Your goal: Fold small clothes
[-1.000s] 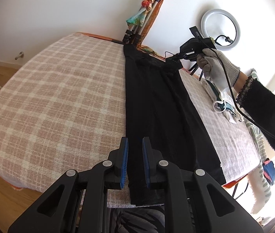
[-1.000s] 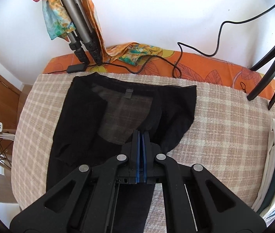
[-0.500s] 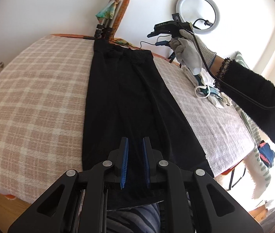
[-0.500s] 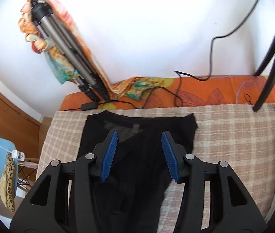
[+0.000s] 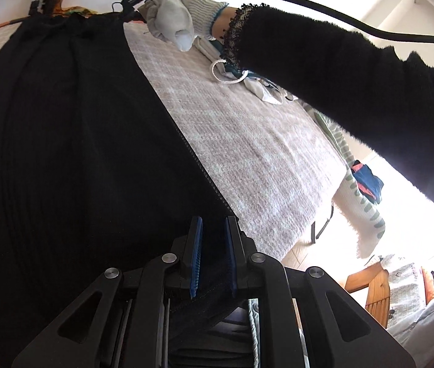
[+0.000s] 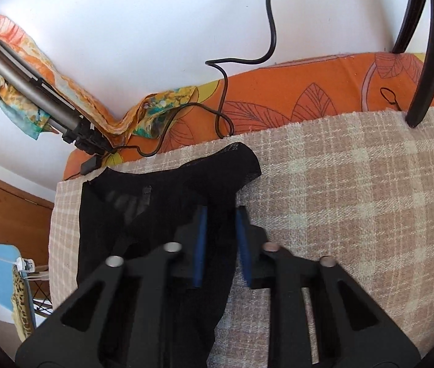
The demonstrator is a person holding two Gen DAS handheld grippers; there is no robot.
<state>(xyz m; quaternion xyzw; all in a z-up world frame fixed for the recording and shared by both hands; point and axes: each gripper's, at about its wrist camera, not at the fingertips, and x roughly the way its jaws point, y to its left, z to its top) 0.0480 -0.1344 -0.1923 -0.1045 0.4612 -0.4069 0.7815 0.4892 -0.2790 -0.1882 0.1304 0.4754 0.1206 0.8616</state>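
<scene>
A long pair of black tights (image 5: 72, 141) lies stretched along the checked table cloth (image 5: 263, 159). My left gripper (image 5: 212, 230) is open, its blue pads straddling the leg end of the tights at the near table edge. My right gripper (image 6: 220, 214) is open, its jaws straddling the right side of the waistband end (image 6: 217, 168), which is bunched up. In the left wrist view the gloved hand (image 5: 180, 21) holding the right gripper reaches over the far end.
A pile of light clothes (image 5: 247, 73) lies on the cloth's right side. A tripod (image 6: 32, 104) with a colourful scarf leans at the back. Black cables (image 6: 223, 92) run over the orange cover (image 6: 309, 98). Black stand legs (image 6: 425, 46) stand at right.
My left gripper has dropped low and right onto the tights' leg end. My right gripper opened, then narrowed and came down on the waistband's right side, which has bunched.
</scene>
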